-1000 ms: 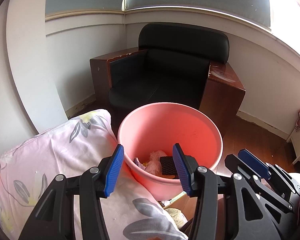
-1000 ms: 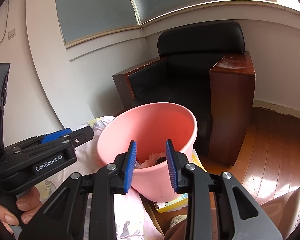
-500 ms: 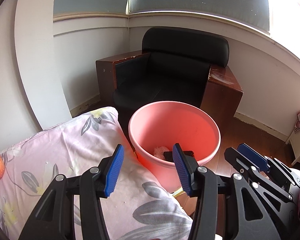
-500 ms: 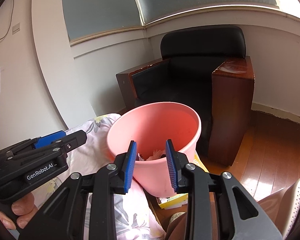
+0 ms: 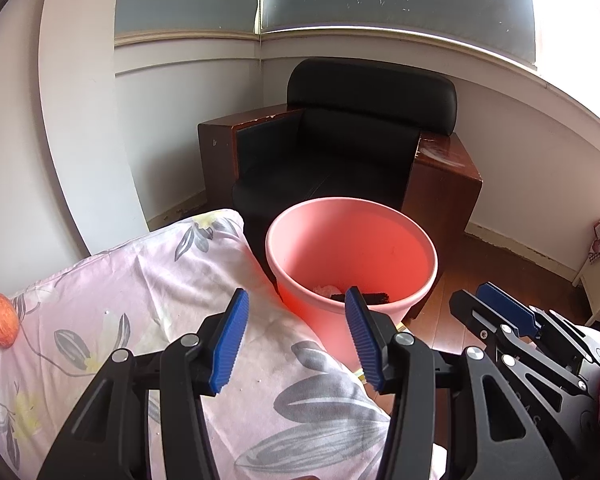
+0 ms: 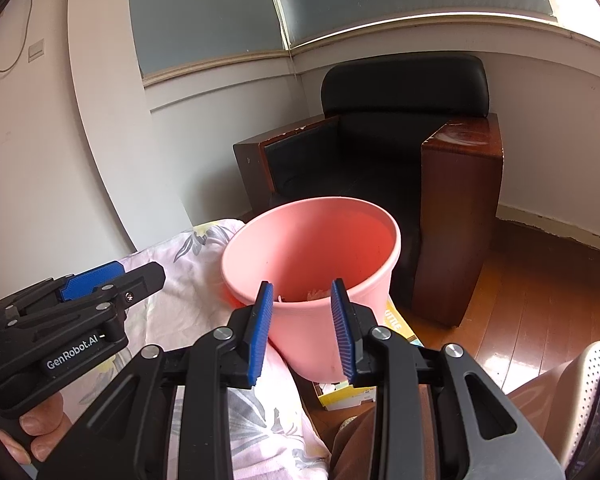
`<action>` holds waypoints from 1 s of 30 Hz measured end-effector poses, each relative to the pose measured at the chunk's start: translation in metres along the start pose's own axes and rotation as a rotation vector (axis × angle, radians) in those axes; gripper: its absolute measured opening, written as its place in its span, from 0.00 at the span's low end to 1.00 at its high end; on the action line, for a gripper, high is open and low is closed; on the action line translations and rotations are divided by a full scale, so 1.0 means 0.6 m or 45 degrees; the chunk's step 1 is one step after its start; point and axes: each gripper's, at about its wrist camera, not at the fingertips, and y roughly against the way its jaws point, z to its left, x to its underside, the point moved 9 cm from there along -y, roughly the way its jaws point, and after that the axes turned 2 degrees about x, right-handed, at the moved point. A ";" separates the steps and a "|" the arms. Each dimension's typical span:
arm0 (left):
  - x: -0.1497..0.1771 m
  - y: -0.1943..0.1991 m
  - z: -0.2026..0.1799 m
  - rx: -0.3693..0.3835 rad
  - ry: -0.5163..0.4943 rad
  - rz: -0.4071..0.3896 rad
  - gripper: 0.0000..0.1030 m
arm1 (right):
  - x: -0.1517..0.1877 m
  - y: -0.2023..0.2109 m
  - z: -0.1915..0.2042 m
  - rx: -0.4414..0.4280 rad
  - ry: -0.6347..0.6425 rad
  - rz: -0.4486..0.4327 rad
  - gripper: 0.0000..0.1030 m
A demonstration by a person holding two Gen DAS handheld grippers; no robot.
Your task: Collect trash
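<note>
tilting down toward pink bucket (image 5: 352, 248), left tool (image 5: 294, 340) and right tool (image 6: 300, 328) gaping, empty

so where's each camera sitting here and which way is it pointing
Left wrist: rides on the left gripper, looking forward and down over the floral bedding at the pink bucket; its open blue fingers show, with the right gripper at its right edge.
Right wrist: rides on the right gripper, facing the same bucket from further right; its open fingers, the left gripper and the hand holding it show.
Shared: bucket, bedding, black armchair, both grippers.
</note>
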 end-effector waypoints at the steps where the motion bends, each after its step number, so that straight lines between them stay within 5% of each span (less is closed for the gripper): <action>1: 0.002 0.000 0.000 0.000 0.003 0.003 0.48 | 0.002 0.001 0.001 0.004 0.002 0.002 0.30; 30: 0.029 0.010 0.016 -0.033 0.038 0.028 0.47 | 0.017 0.004 0.017 0.004 0.032 0.036 0.30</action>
